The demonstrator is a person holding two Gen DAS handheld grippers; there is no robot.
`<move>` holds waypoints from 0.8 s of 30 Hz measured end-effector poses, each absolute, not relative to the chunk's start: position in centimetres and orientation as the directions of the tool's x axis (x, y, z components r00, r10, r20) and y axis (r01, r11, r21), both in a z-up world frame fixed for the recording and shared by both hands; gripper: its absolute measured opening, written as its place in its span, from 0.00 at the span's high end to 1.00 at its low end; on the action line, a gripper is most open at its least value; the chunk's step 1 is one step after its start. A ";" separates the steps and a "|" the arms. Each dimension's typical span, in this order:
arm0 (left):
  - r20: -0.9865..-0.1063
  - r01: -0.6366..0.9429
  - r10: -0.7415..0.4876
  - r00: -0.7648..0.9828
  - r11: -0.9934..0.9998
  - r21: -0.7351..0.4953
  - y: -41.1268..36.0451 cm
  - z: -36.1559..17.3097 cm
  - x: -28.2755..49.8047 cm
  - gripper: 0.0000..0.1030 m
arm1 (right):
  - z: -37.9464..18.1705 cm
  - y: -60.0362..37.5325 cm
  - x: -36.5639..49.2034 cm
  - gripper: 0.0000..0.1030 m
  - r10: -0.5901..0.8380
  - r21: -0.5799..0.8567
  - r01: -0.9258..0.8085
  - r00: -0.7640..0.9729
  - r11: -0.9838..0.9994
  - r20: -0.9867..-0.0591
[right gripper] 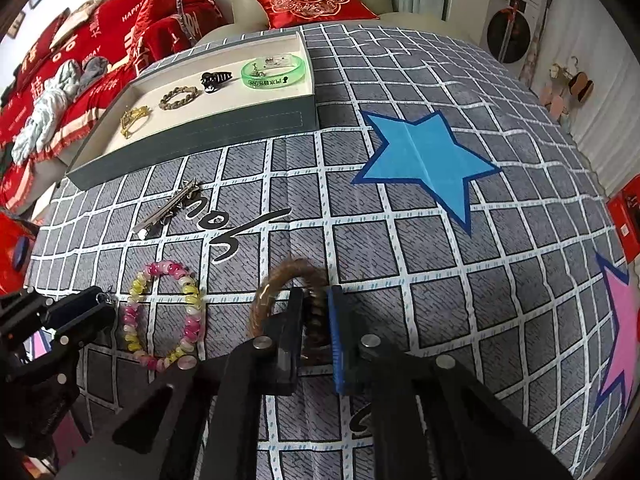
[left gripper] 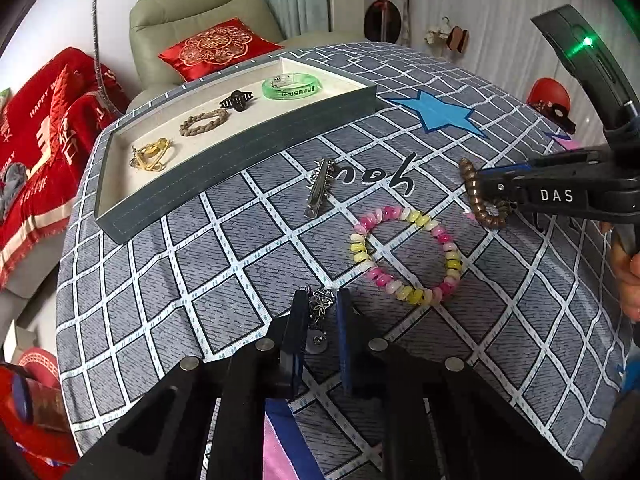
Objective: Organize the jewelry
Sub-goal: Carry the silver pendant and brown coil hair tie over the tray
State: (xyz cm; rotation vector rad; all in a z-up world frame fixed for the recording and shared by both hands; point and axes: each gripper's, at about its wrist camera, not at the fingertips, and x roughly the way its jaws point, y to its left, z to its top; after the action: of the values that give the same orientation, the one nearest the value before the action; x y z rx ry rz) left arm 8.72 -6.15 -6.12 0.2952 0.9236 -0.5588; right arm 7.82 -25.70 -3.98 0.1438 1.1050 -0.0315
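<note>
My left gripper (left gripper: 320,300) is shut on a small silver filigree chain piece (left gripper: 321,306) low on the checked cloth; its clasp pokes out at the tip in the right wrist view. My right gripper (right gripper: 316,296) is shut on a brown coiled bracelet (right gripper: 296,266), which is also visible in the left wrist view as the brown bracelet (left gripper: 472,194). Between the two grippers a pink and yellow bead bracelet (left gripper: 362,248) lies flat. A silver spiked hair clip (left gripper: 318,192) rests farther back. The grey tray (left gripper: 240,152) behind holds a gold piece, a braided bracelet, a black claw clip and a green bangle (left gripper: 292,86).
The table wears a grey checked cloth with a blue star (right gripper: 424,160) and a pink star (right gripper: 624,332). A beige armchair with a red cushion (right gripper: 312,0) stands behind the tray. Red blankets (left gripper: 40,140) lie to the left. A hand (left gripper: 628,272) shows at the right edge.
</note>
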 end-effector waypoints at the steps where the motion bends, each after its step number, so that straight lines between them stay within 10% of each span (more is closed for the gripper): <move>1: -0.816 0.564 -0.335 0.470 0.826 -0.015 -5.9 -6.1 8.8 0.71 | -4.0 -25.9 7.7 0.87 0.059 0.116 0.100 0.450 0.988 -0.891; 24: -0.763 0.453 -0.416 0.495 0.873 -0.182 -1.7 -3.1 10.4 0.73 | -1.2 -27.1 7.8 0.87 0.221 0.307 0.083 0.523 0.948 -0.823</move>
State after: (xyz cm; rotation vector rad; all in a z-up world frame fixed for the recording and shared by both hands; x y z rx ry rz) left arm 10.39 -1.74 -3.11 0.0447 0.9113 -0.5266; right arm 7.80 -27.15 -1.23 0.3276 1.0225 0.0842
